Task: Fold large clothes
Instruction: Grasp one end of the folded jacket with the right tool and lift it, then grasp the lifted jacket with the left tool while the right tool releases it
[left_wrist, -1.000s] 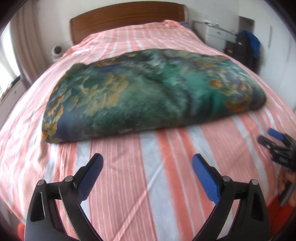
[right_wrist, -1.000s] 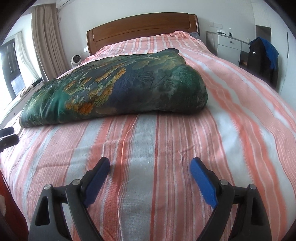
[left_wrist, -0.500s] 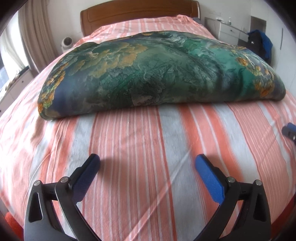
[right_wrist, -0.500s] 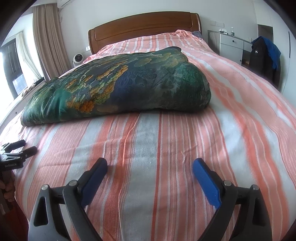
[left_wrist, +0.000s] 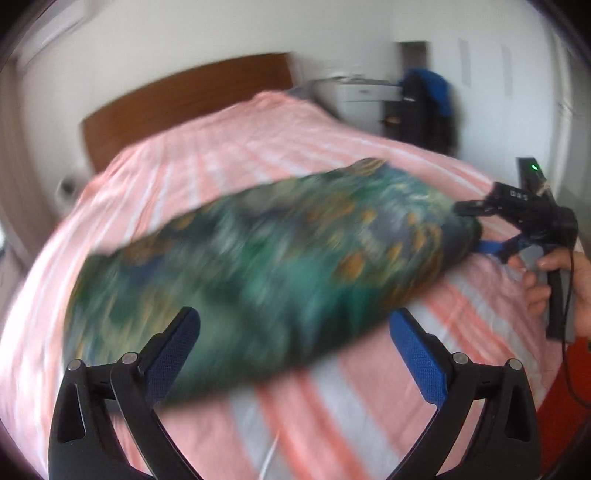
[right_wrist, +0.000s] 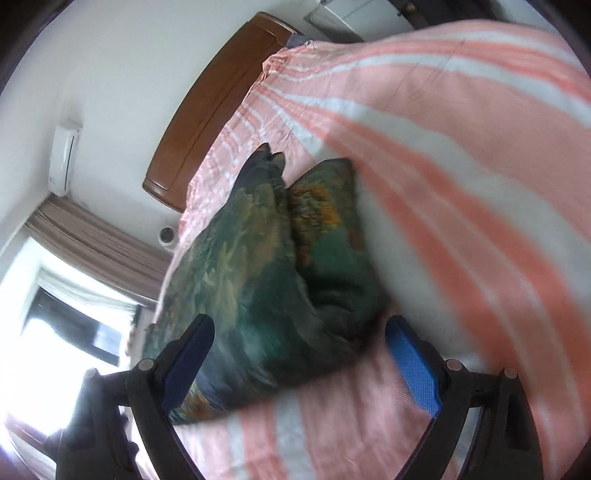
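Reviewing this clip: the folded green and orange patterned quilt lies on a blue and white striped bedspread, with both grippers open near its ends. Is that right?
Not quite: the bedspread is striped pink-orange and white, not blue and white, as the right wrist view shows clearly. The rest holds: the folded green and orange patterned quilt lies on it, and the left gripper and right gripper are both open at its ends.
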